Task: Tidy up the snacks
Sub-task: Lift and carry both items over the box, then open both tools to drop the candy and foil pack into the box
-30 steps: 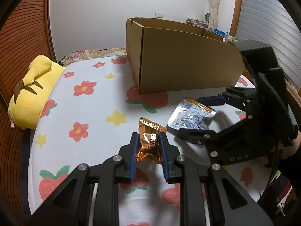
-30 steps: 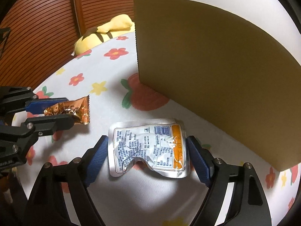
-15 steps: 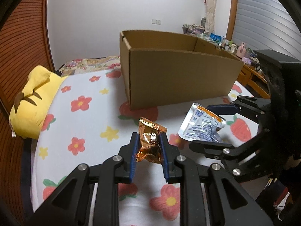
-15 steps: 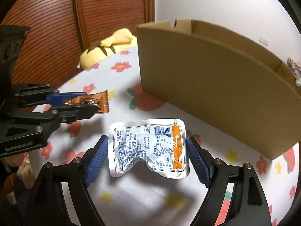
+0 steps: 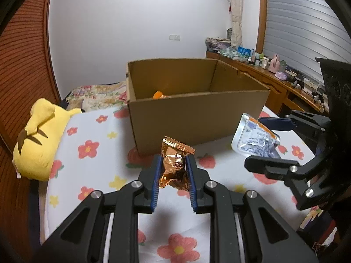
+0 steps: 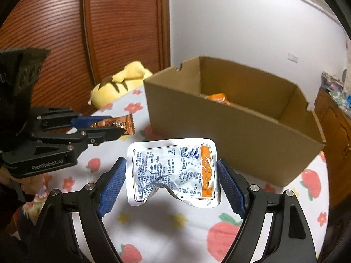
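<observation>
My left gripper (image 5: 173, 166) is shut on a crinkled copper foil snack packet (image 5: 174, 165) and holds it above the flowered bed cover. It also shows in the right wrist view (image 6: 114, 125). My right gripper (image 6: 172, 175) is shut on a flat silver pouch with an orange stripe (image 6: 173, 172), held in the air; the pouch also shows in the left wrist view (image 5: 255, 139). An open cardboard box (image 5: 197, 107) stands ahead of both grippers, with an orange packet (image 6: 218, 98) inside it.
A yellow plush pillow (image 5: 38, 140) lies at the left on the bed (image 5: 92, 138). A wooden desk with small items (image 5: 274, 74) runs along the right wall. A ribbed wooden panel (image 6: 122, 26) stands behind the bed.
Both grippers have risen with their packets. The box's inside and the orange packet in it have come into view.
</observation>
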Demonstrator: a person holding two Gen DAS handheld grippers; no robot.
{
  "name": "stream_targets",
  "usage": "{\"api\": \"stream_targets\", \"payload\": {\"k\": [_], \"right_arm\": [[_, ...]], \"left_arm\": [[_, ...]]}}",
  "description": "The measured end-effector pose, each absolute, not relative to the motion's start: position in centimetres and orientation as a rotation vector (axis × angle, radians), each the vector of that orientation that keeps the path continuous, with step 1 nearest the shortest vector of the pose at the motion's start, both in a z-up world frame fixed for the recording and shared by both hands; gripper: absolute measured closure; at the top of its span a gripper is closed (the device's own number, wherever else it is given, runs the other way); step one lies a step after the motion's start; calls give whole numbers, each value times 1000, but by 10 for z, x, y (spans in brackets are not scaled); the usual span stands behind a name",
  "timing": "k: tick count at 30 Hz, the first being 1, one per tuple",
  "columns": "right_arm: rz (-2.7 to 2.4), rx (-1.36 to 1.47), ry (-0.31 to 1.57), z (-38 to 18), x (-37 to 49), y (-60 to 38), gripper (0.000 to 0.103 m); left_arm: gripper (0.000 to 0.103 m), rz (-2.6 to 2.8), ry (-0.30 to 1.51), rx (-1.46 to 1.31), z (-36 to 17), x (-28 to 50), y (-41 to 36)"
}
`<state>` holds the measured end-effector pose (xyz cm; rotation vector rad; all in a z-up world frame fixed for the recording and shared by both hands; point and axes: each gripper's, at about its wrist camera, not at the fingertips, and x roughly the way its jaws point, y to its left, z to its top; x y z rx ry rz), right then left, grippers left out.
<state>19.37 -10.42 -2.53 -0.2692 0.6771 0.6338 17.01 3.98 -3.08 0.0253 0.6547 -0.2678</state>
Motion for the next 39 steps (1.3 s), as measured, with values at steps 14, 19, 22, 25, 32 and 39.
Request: {"api": "stream_targets", "payload": {"k": [14, 19, 22, 25, 32, 39], "right_arm": [[573, -227, 578, 16, 211, -135, 19], [563, -217, 571, 21, 227, -142, 18], [558, -210, 569, 23, 237, -146, 18], [553, -209, 569, 25, 248, -150, 18], [531, -190, 574, 26, 277, -159, 18], [514, -169, 609, 16, 309, -160, 18]], "left_arm": [[82, -303, 567, 66, 20, 198, 15], [82, -300, 567, 74, 26, 223, 8], [82, -295, 580, 68, 25, 239, 7], [82, -286, 591, 70, 23, 254, 6], [79, -277, 607, 73, 16, 279, -1], [71, -260, 620, 58, 8, 298, -1]]}}
